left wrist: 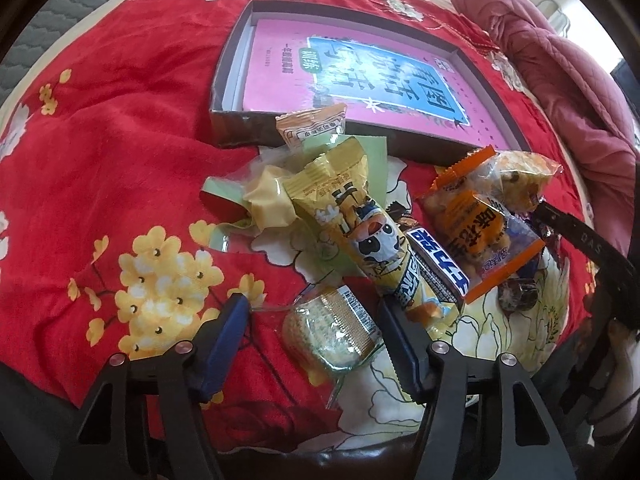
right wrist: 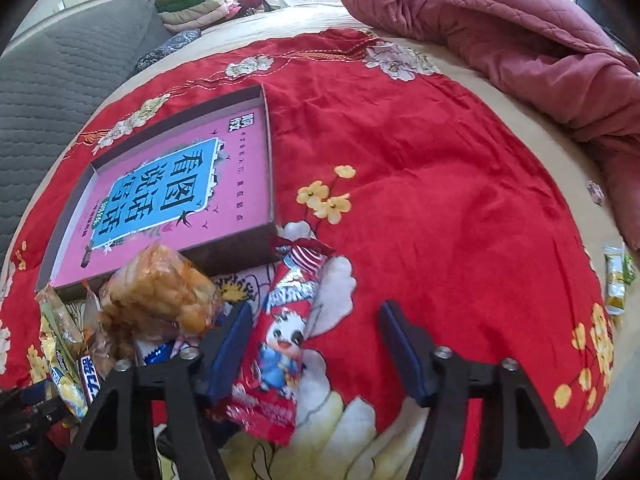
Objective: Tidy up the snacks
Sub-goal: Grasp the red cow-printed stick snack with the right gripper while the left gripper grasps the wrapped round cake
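A heap of snack packets lies on the red flowered cloth (left wrist: 120, 152) in front of a shallow dark box (left wrist: 224, 80) that holds a pink book. My left gripper (left wrist: 312, 322) points down over a clear packet of pale green cake (left wrist: 332, 332). The packet lies between the fingers; the left finger (left wrist: 230, 320) stands apart from it. My right gripper (right wrist: 316, 320) straddles a red packet with a cartoon bird (right wrist: 280, 356). That packet lies against the left finger (right wrist: 234, 340), and the right finger (right wrist: 400, 340) is well clear of it. Both grippers are open.
The heap includes a yellow cow-print packet (left wrist: 360, 220), a blue and white bar (left wrist: 440, 264) and an orange packet (left wrist: 476, 220). One green-yellow packet (right wrist: 614, 280) lies alone at the far right. A pink quilt (right wrist: 500, 32) is bunched behind, with a grey pillow (right wrist: 60, 80) at the left.
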Demonstrator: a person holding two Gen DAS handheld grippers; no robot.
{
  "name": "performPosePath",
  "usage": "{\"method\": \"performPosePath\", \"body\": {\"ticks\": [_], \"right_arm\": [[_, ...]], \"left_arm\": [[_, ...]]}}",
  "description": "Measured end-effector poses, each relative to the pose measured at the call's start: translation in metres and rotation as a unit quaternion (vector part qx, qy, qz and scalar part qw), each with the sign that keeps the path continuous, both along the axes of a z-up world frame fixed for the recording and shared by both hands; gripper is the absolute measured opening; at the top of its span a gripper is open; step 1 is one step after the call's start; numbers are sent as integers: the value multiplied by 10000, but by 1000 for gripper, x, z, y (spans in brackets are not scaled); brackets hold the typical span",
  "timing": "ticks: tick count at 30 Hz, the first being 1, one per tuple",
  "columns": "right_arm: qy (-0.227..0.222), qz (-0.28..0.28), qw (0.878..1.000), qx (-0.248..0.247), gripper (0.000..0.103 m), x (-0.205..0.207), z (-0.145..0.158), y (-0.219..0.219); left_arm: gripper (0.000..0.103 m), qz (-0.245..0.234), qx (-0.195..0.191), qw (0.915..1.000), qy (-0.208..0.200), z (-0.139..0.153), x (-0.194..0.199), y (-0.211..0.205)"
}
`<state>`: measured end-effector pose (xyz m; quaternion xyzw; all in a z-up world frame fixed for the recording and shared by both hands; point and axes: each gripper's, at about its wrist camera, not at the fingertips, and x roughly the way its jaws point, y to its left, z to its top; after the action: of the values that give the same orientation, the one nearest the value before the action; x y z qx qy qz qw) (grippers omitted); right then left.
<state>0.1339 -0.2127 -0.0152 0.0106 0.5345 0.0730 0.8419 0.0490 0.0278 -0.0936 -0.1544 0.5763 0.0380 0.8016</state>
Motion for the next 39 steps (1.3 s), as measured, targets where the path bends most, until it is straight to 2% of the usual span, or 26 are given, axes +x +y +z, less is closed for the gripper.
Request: {"method": "performPosePath", "body": {"ticks": [9, 13, 20, 32, 39], "right_arm": [[97, 231, 9997, 74, 27, 8, -16, 7], [46, 280, 9995, 153, 22, 6, -16, 4], [29, 229, 9989, 402, 21, 2, -13, -6], [-140, 203, 9979, 595, 21, -5, 1, -13], [-253, 157, 9969, 730, 21, -6, 9, -19]], "left_arm": [[63, -13, 26, 10000, -60, -6, 6, 1], [61, -14, -34, 10000, -89, -6, 7, 4], [60, 26, -221, 9996, -166, -5, 2, 11], [59, 159, -795, 9959, -397, 6, -14, 26], [59, 241, -799, 9956, -418, 14, -20, 30]]}}
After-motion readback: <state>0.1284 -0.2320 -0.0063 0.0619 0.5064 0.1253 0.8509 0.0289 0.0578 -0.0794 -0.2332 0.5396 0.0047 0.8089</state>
